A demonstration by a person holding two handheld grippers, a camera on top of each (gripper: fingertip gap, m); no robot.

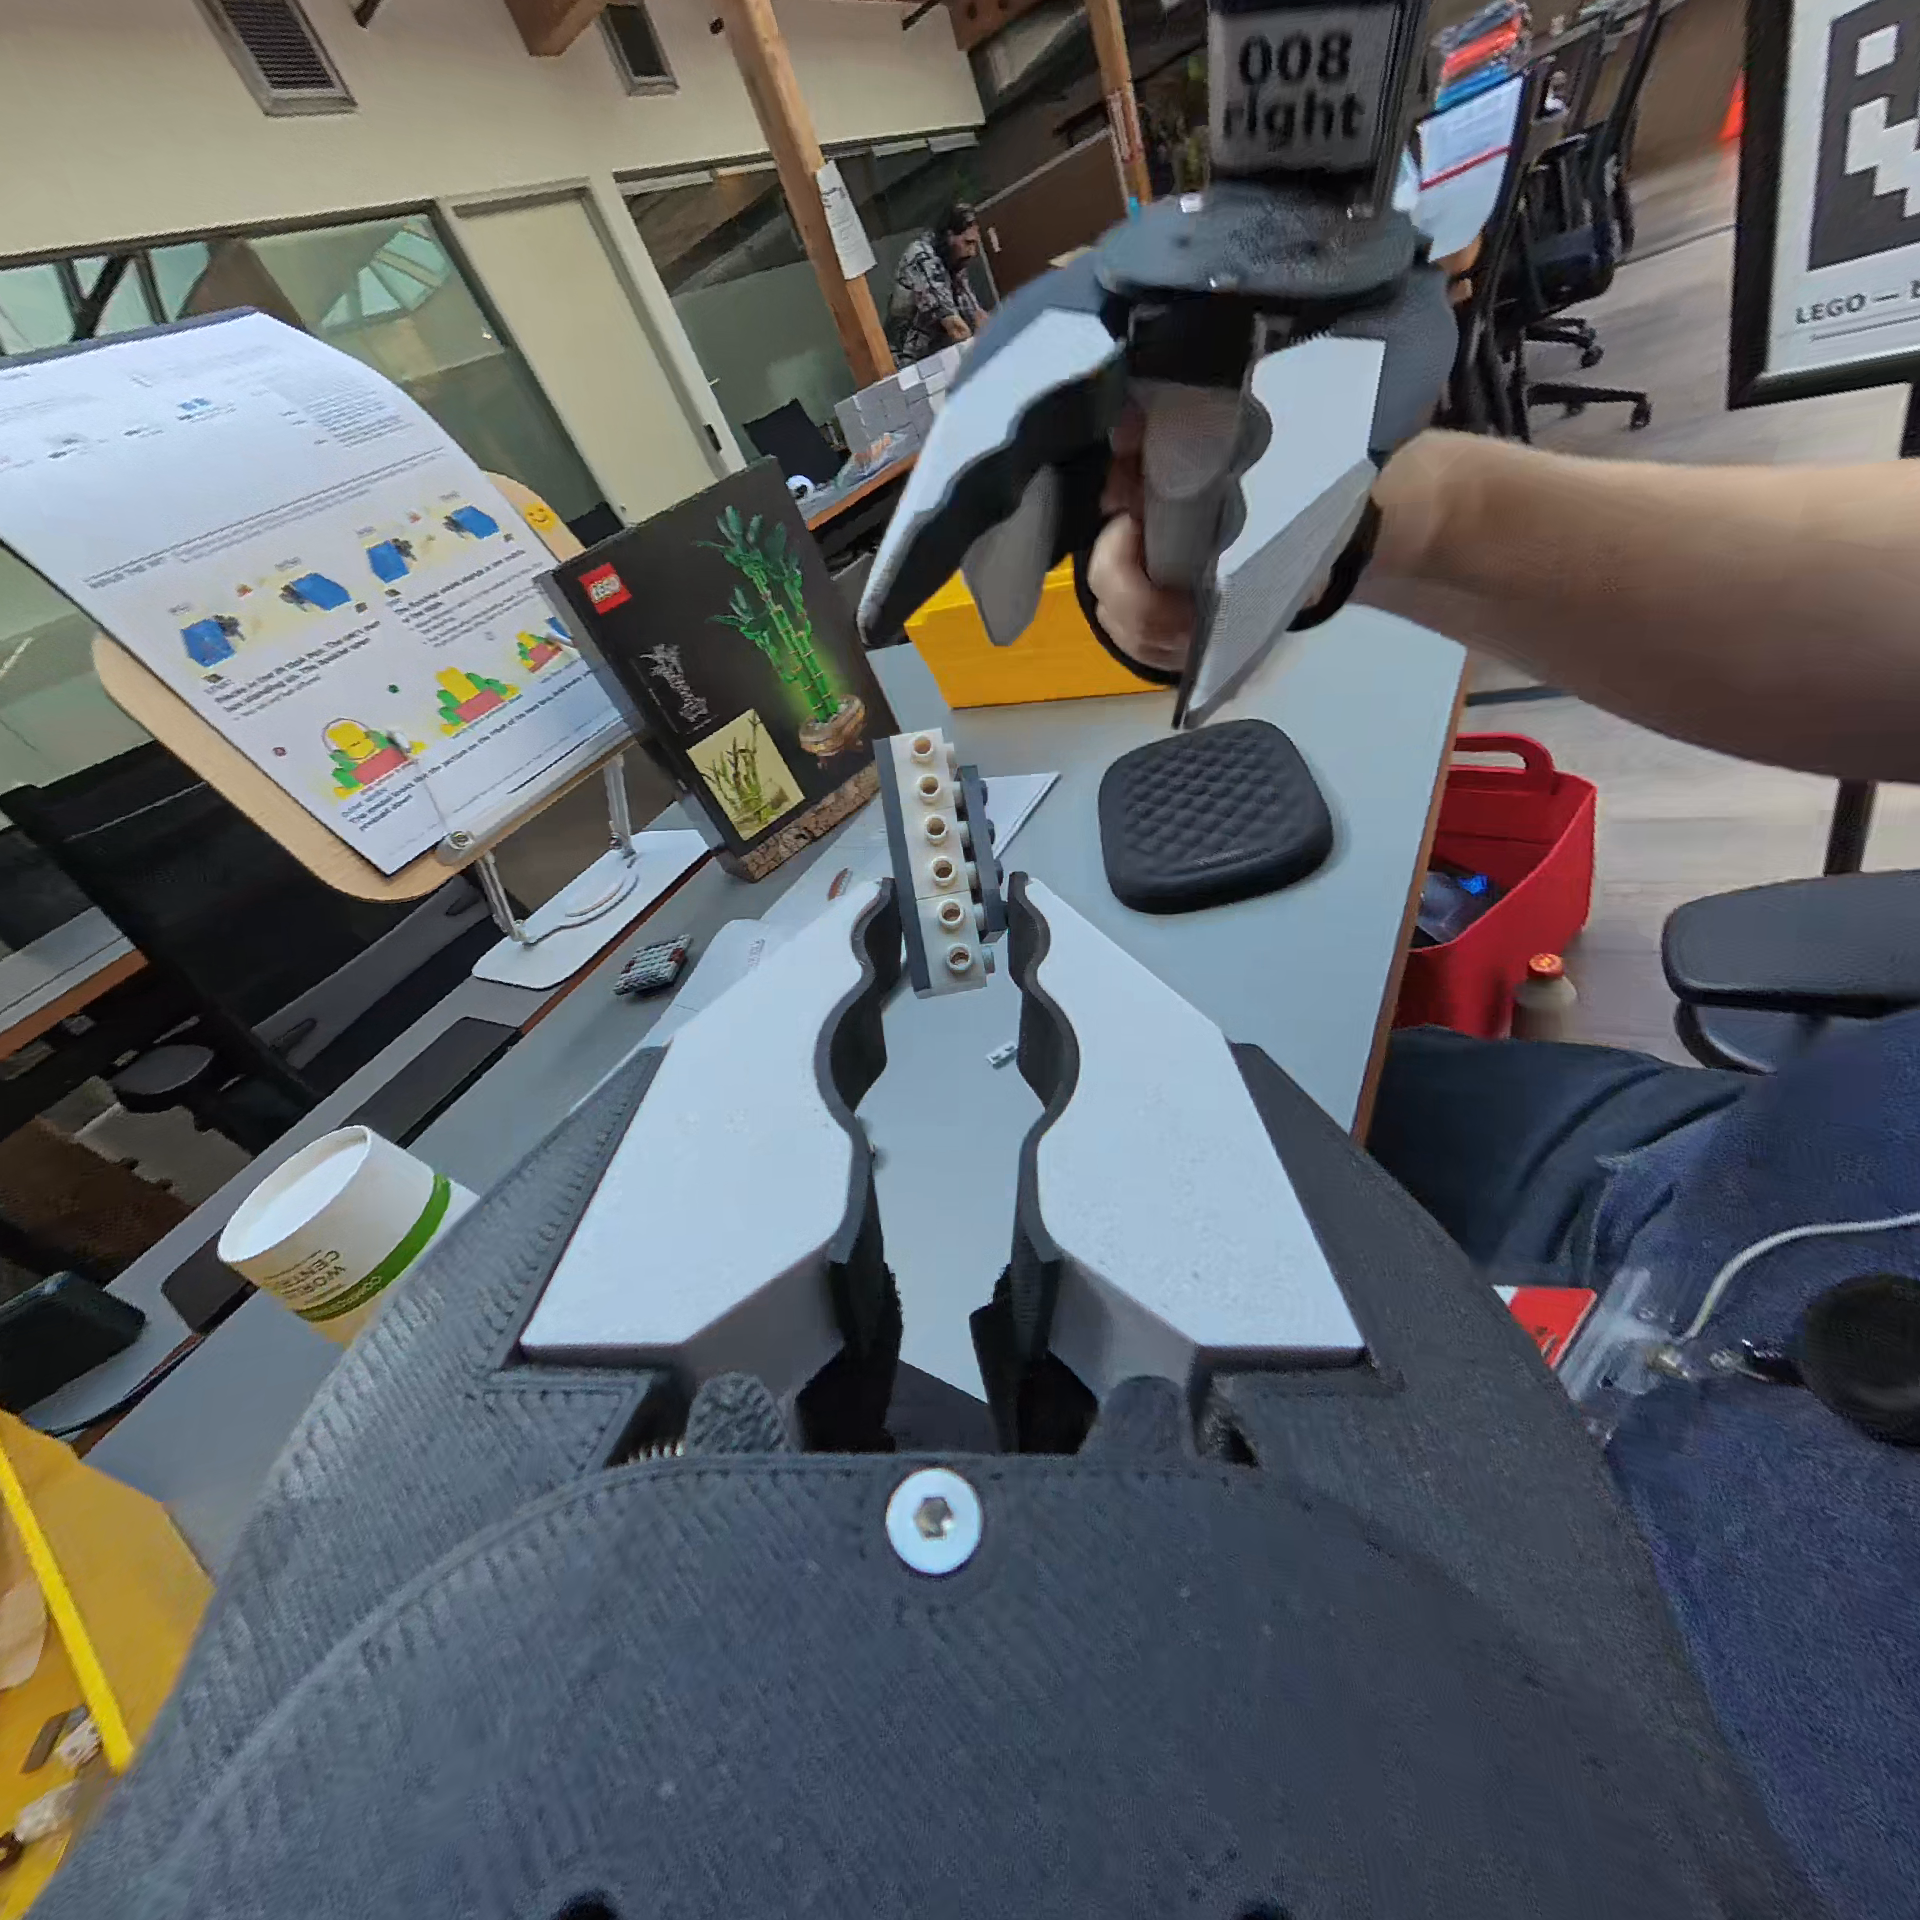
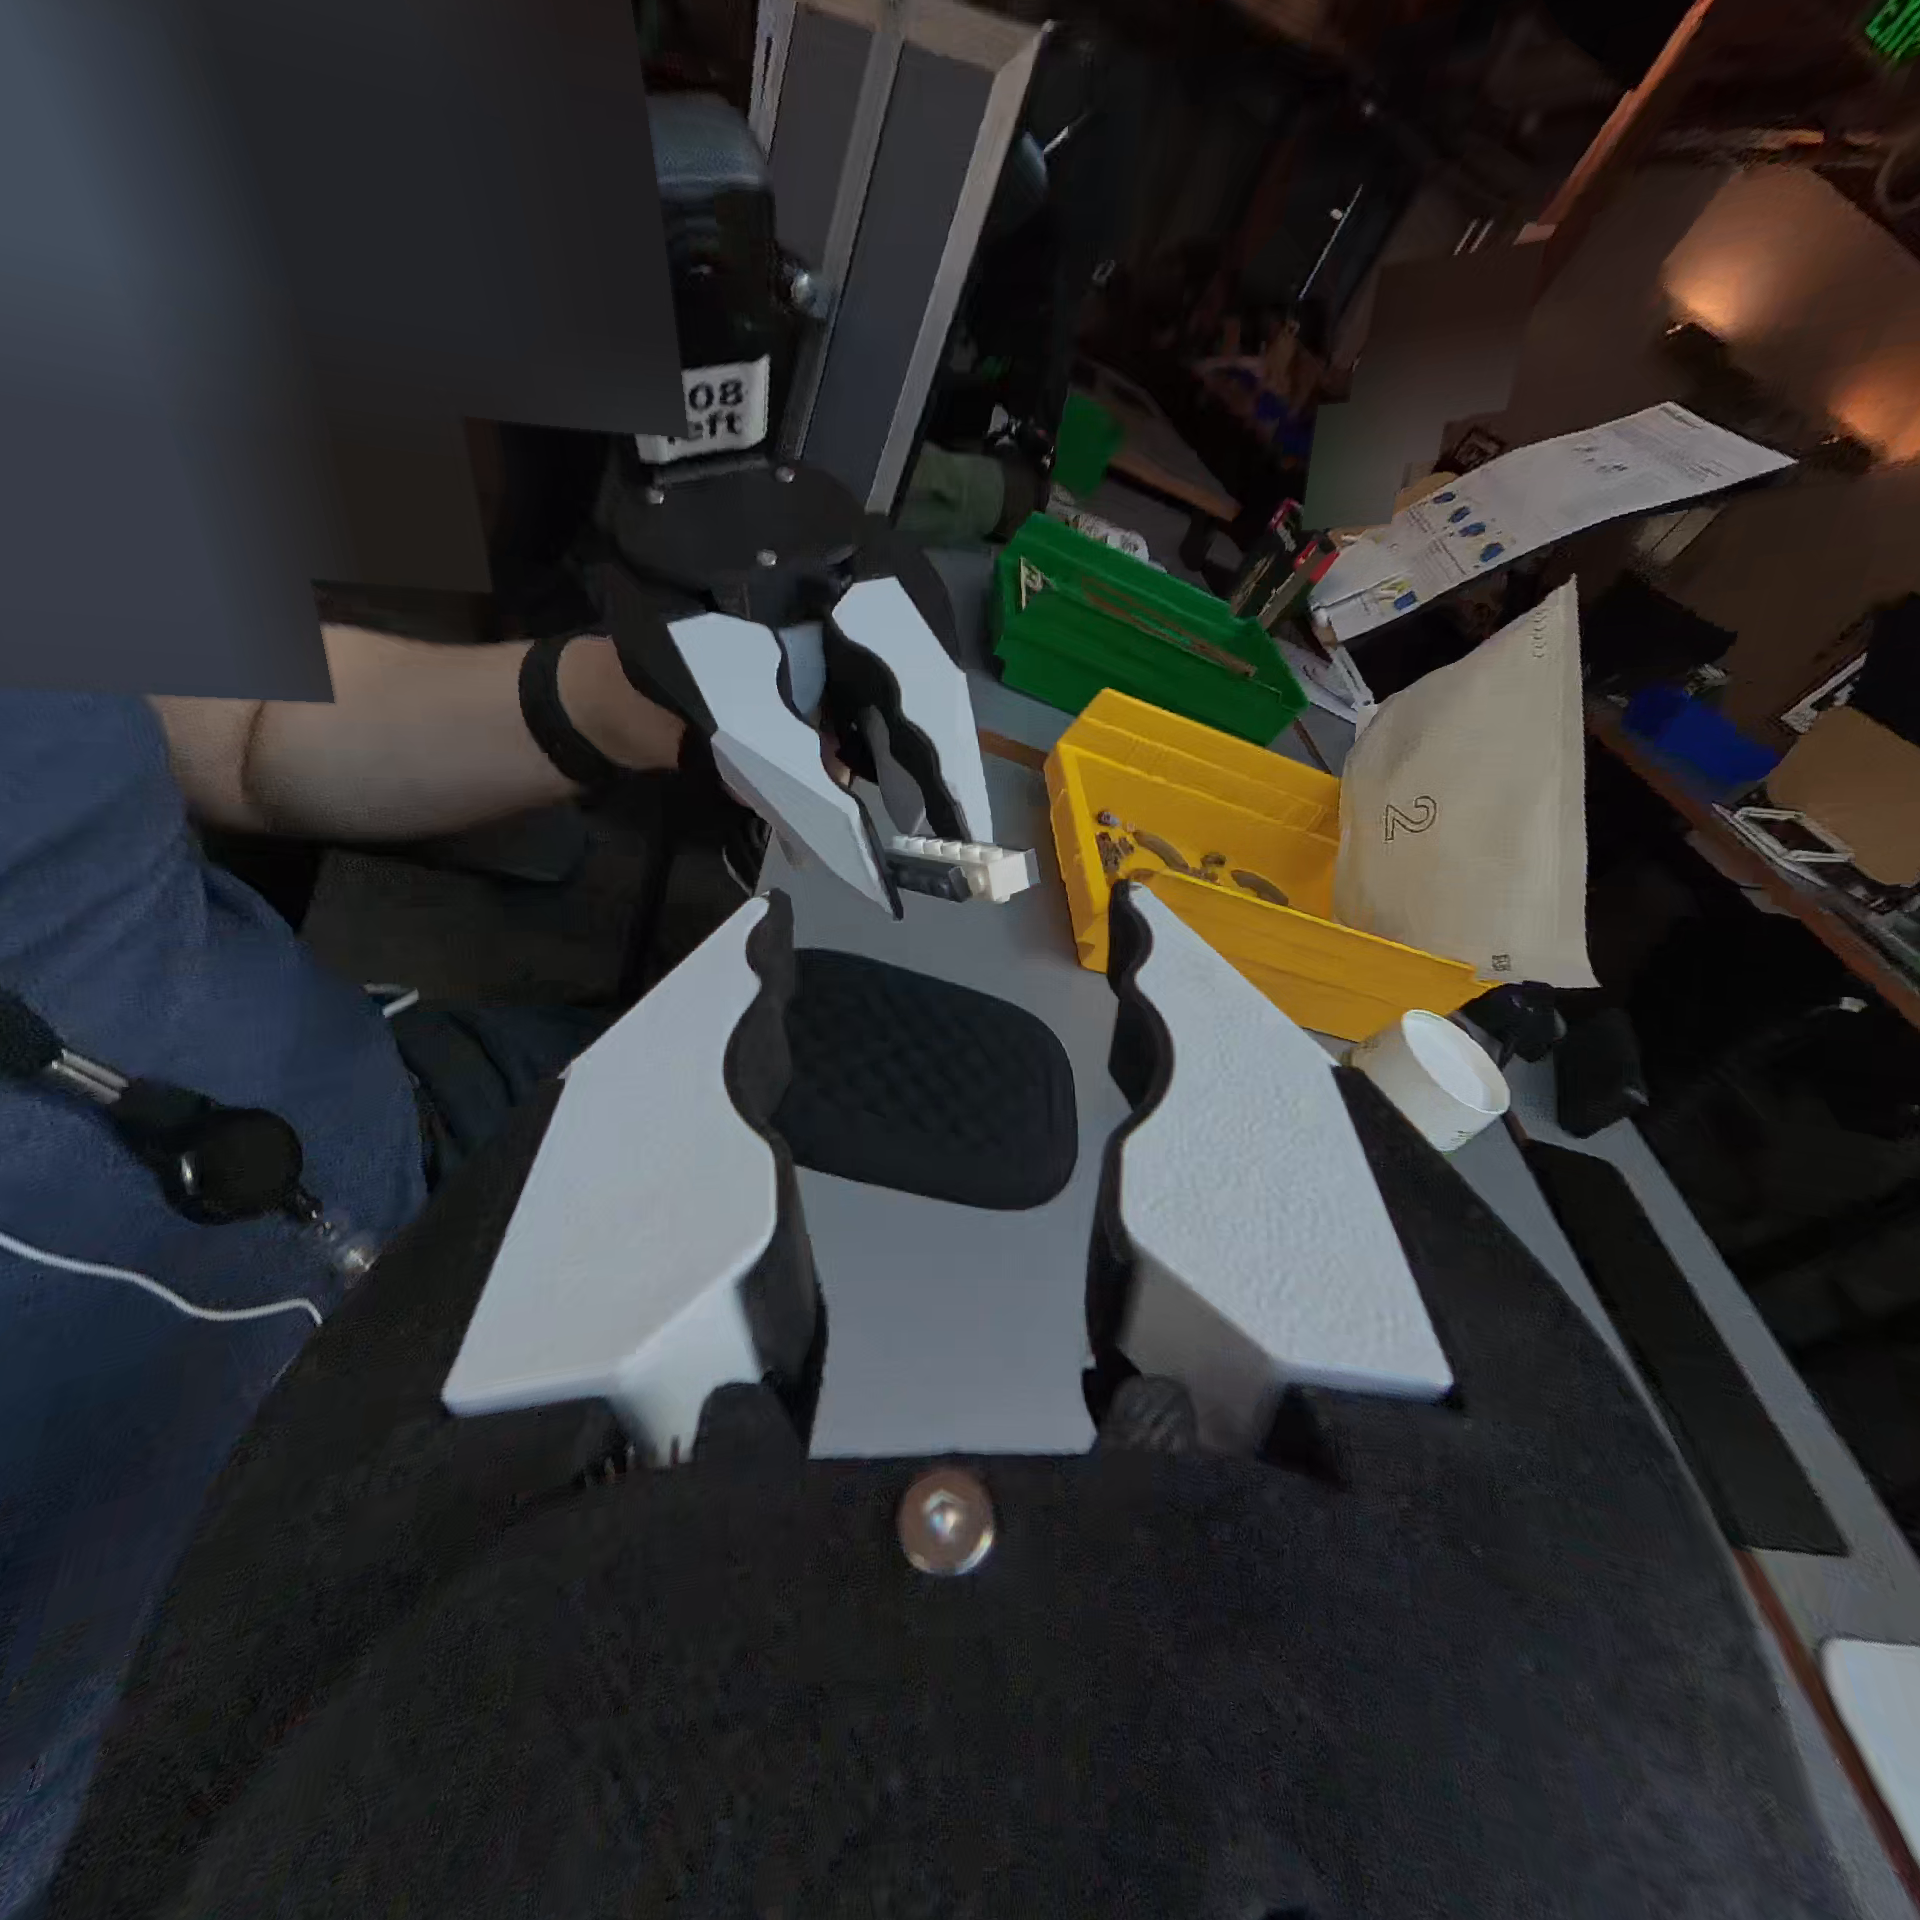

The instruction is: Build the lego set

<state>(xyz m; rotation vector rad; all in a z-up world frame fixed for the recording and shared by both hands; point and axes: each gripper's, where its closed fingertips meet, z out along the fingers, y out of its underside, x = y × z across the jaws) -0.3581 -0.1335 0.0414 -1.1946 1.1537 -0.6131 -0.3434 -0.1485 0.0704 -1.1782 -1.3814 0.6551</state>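
Two grippers are working above the grey table [image 1: 1299, 966]. Left gripper [image 1: 951, 899] is clenching a white-and-grey brick assembly [image 1: 940, 862] at its fingertips, lifted off the surface. Right gripper [image 2: 940, 904] is hanging spread wide with nothing between its fingers, over the black pad [image 2: 925, 1081]. Yellow bin [image 2: 1247, 904] is sitting just beyond.

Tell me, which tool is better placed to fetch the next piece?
Probably the right tool: it is open and empty near the yellow bin of small pieces, while the left tool is shut on the white and grey brick assembly.
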